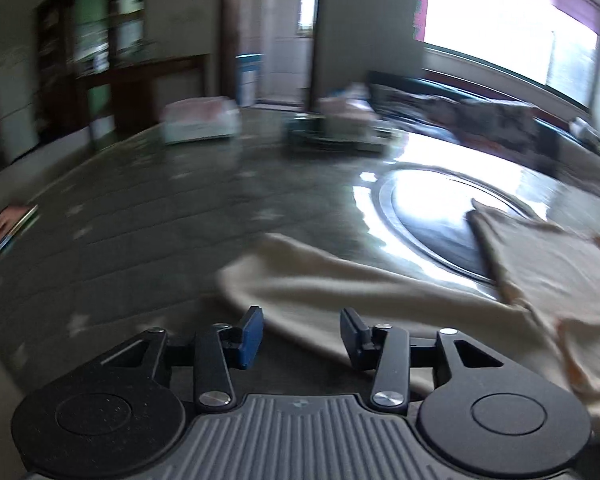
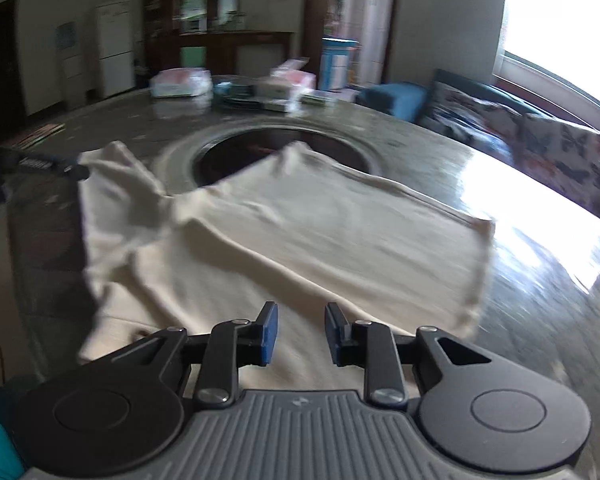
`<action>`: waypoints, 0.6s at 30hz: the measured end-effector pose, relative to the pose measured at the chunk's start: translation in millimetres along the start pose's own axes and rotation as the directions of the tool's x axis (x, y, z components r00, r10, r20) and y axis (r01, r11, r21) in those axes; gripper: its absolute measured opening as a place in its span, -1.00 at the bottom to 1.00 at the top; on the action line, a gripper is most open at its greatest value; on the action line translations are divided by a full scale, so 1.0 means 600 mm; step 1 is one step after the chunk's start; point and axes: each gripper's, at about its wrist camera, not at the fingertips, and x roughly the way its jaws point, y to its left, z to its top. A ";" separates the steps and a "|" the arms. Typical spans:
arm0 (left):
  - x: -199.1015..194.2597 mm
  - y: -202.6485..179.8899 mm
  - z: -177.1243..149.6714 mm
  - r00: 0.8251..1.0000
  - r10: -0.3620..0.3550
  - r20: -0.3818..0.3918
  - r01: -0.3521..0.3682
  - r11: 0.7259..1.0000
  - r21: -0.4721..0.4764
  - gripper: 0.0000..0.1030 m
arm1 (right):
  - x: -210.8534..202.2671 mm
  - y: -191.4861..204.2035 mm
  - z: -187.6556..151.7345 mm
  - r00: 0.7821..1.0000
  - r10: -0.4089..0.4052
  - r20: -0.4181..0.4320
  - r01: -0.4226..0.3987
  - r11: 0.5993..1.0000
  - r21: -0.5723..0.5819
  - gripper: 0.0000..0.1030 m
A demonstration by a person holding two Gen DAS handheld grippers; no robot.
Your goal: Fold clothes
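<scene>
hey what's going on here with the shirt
A person is folding a cream shirt on a dark glossy table, with a two-finger gripper in each hand. Right now neither holds it. The right gripper is open above the shirt's near edge, and the left gripper is open over a sleeve-like flap at the shirt's left side. The shirt lies partly folded and rumpled, its far edge over the table's round centre ring. Both views are motion-blurred.

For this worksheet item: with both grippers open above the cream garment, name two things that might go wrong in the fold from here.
1. The cream garment lies partly over the round recess in the table; its far edge may sag in.
2. The sleeve is rumpled, so the open left gripper and right gripper may fold creases in.
</scene>
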 end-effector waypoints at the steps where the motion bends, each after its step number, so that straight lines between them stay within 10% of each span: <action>1: 0.004 0.008 0.002 1.000 0.009 -0.003 -0.009 1.000 -0.017 -0.08 | 0.006 0.009 0.006 1.000 0.018 0.001 -0.018 1.000 -0.014 -0.51; 18: 0.030 0.048 0.017 1.000 0.008 -0.012 -0.010 0.989 -0.145 -0.67 | 0.094 0.104 0.068 0.987 0.159 0.003 -0.157 0.978 -0.138 -0.45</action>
